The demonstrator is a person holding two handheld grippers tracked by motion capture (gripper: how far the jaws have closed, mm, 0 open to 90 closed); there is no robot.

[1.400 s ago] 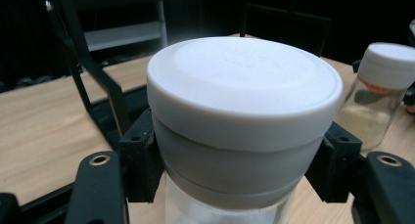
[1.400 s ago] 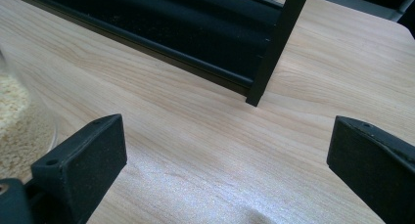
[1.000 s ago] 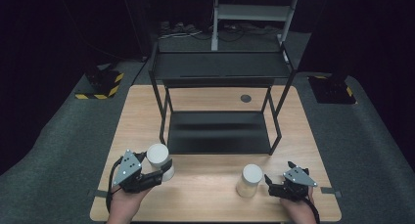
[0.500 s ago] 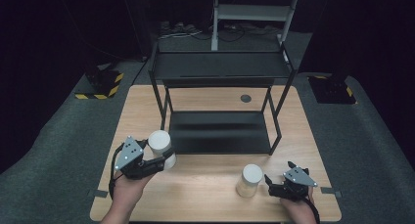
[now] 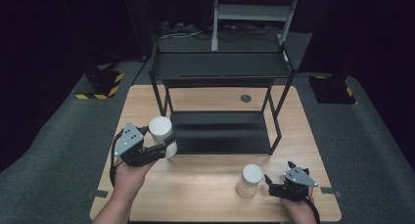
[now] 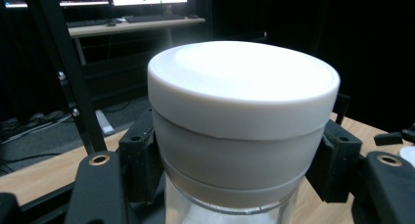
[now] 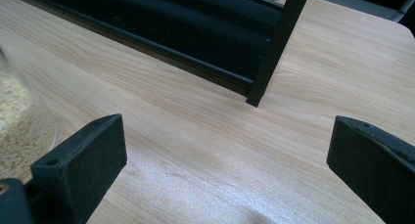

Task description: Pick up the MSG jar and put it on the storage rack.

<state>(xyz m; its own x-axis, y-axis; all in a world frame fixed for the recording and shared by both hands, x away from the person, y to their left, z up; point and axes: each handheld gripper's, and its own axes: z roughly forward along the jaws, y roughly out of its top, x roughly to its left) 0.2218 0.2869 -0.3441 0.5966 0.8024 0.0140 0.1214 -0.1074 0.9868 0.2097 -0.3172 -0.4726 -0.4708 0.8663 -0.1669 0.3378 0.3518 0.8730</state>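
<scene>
The pale wooden tabletop (image 5: 210, 185) shows a fine straight grain with a soft satin sheen. The black metal two-tier shelf rack (image 5: 220, 70) at its 12 o'clock side looks matt and smooth. The held clear glass jar with a smooth matt white plastic lid (image 6: 242, 82) sits between matt black plastic jaws. The second white-lidded glass jar (image 5: 249, 181) holds coarse beige grains. Grey carpet floor (image 5: 54, 155) looks rough

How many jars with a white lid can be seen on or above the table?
2. One jar is held in the left claw near the front left leg of the black rack. The other jar stands on the table, beside the open right claw.
</scene>
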